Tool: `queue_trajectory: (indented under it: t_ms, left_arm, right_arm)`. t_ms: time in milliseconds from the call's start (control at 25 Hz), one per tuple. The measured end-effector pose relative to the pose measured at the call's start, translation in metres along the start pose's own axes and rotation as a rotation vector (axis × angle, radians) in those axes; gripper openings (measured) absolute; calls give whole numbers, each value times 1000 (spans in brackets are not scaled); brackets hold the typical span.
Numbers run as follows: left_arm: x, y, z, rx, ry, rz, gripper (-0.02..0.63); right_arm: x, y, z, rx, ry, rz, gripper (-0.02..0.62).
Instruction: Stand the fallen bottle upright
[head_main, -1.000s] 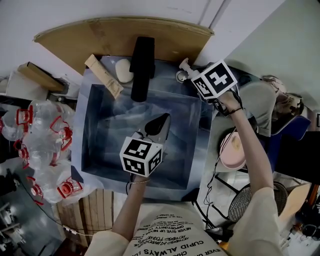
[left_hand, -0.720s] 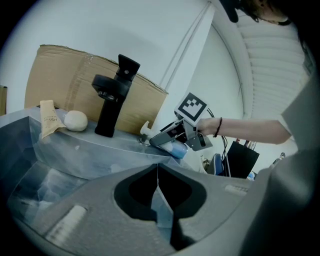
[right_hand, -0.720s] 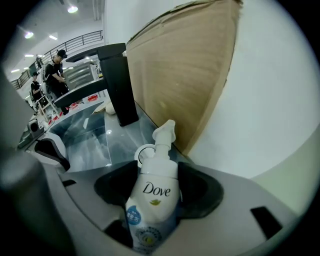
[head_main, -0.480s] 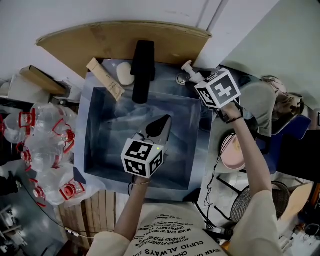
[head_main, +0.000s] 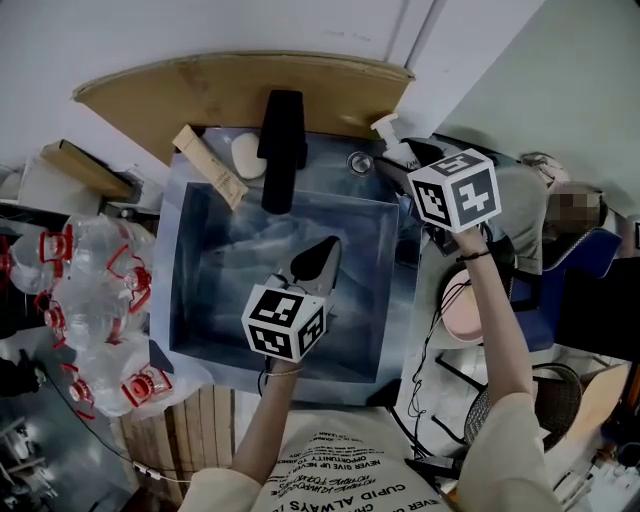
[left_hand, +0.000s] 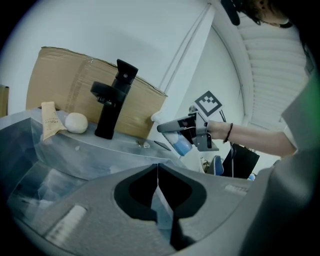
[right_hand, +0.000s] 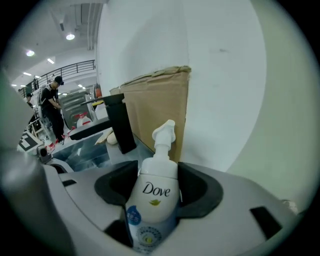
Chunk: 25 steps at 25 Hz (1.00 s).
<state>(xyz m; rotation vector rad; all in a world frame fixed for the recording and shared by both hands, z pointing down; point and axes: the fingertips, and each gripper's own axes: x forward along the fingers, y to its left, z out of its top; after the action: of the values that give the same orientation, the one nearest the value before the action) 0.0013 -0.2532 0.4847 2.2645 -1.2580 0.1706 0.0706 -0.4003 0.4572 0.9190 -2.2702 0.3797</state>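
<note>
**Bottle in R tool at sink's back-right corner**

Head view: R tool (head_main: 398, 165) is clamped on the bottle (head_main: 397, 152) over the back-right corner of the sink (head_main: 195, 300), pump pointing away from the person. L tool (head_main: 322, 252) hangs over the basin, nothing in it. Black tap (head_main: 283, 140) stands at the rear w/ soap (head_main: 247, 155) and a tube (head_main: 208, 165) to its left. Cardboard (head_main: 250, 90) leans on the wall behind.

L tool view: L tool (left_hand: 158, 167) has its jaws together, tips touching, empty. Beyond it, R tool (left_hand: 186, 131) holds the bottle (left_hand: 181, 145) tilted, pump end up and to the left, blue base low; it looks clear of the rim. Tap (left_hand: 112, 102), soap (left_hand: 76, 122) and tube (left_hand: 50, 120) sit along the back ledge.

R tool view: R tool (right_hand: 155, 175) pads press both sides of the white bottle (right_hand: 156, 197), "Dove" label facing cam, pump topmost. Tap (right_hand: 120, 125) and cardboard (right_hand: 160, 110) are behind.
</note>
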Motion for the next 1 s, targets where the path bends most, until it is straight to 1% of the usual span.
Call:
queue_trajectory:
  t_ms: [200, 440, 600, 720, 880, 1000]
  left_arm:
    - [-2, 0, 2, -2, -8, 3, 26]
    - [-4, 1, 3, -3, -15, 9, 26]
    - [-5, -2, 5, 3, -23, 6, 26]
    - [-8, 0, 5, 7, -28, 11, 26]
    - [-11, 2, 9, 15, -45, 21, 26]
    - [-13, 5, 13, 14, -62, 30, 26]
  right_arm:
    - [-17, -3, 15, 96, -124, -7, 252]
    - [-30, -5, 37, 163, -332, -58, 252]
    - [-41, -5, 49, 178, -513, -124, 253]
    - [-47, -4, 55, 185, -631, -193, 253]
    - [-51, -3, 57, 223, -742, -287, 253]
    - [-51, 1, 57, 230, -798, -351, 253]
